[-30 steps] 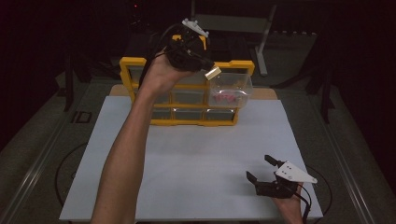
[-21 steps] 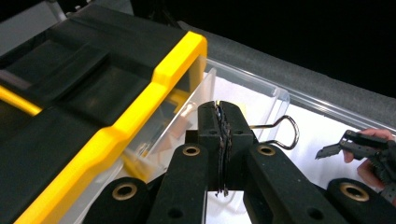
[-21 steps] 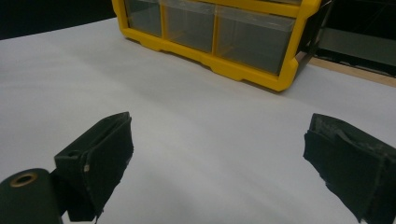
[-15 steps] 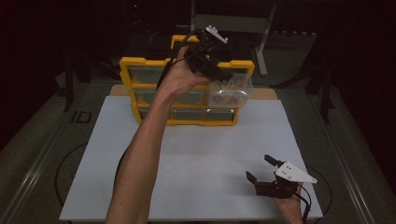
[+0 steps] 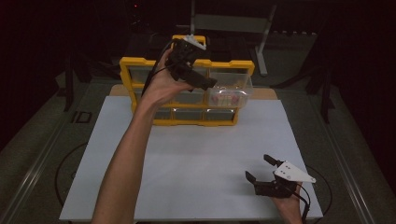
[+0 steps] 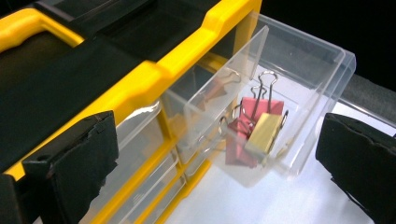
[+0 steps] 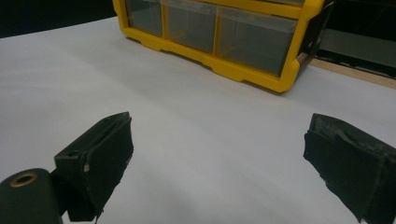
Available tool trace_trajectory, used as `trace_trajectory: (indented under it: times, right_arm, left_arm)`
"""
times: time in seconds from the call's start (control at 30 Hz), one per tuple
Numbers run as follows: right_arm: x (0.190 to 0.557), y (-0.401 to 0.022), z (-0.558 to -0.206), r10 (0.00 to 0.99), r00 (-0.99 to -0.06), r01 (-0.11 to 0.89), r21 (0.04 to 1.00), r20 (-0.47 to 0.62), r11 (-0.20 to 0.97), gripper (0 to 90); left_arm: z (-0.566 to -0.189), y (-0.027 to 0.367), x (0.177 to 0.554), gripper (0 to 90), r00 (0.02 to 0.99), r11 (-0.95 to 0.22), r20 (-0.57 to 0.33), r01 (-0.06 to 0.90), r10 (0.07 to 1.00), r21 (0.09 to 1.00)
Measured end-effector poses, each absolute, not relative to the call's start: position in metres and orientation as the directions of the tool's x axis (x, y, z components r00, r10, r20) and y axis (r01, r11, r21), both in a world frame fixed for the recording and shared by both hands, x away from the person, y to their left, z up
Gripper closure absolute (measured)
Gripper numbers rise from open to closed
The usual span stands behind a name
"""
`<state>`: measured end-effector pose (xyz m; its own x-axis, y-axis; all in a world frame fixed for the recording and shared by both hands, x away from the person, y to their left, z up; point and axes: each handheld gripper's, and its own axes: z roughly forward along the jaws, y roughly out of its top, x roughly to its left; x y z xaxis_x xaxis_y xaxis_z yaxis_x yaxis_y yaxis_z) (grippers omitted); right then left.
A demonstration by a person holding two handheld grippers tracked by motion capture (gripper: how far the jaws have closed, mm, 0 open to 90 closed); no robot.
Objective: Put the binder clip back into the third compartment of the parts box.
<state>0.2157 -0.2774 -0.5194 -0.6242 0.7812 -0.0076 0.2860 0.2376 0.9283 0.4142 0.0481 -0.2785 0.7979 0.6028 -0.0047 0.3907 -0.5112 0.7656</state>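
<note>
A yellow drawer organizer stands at the back of the white table top. Its upper right clear drawer is pulled out. In the left gripper view the clear drawer holds red binder clips and a gold binder clip. My left gripper is held up in front of the organizer's top, just left of the drawer, and is open and empty. Near the table's front right, my right gripper sits low and open, with nothing between its jaws.
The organizer's other drawers are pushed in. A wooden board edge shows behind the white top. A metal stand rises beyond the organizer. Dark floor surrounds the table.
My left gripper has dropped from above the organizer's top and pulled slightly back left, now level with the open drawer. The right gripper has not moved.
</note>
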Motion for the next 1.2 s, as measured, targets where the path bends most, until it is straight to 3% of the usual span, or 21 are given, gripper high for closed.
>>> trace_trajectory:
  times: [0.4, 0.7, 1.0, 1.2]
  right_arm:
    - [0.216, -0.275, -0.519, 0.777, -0.63, 0.283, 0.93, -0.003, 0.234, 7.8]
    - [0.216, -0.271, -0.519, 0.77, -0.638, 0.279, 0.93, -0.006, 0.239, 7.7]
    - [0.216, -0.27, -0.52, 0.769, -0.64, 0.28, 0.932, 0.003, 0.229, 7.8]
    - [0.217, -0.27, -0.519, 0.77, -0.638, 0.268, 0.938, 0.0, 0.221, 7.7]
  left_arm:
    - [-0.306, 0.11, 0.374, 0.0, 0.765, -0.473, 0.061, 0.331, 0.642, 0.816]
    - [-0.348, 0.154, 0.343, 0.0, 0.751, -0.426, 0.041, 0.328, 0.659, 0.843]
    - [-0.43, 0.198, 0.292, 0.0, 0.716, -0.322, -0.015, 0.333, 0.698, 0.886]
    - [-0.47, 0.22, 0.264, 0.0, 0.652, -0.291, 0.002, 0.336, 0.759, 0.896]
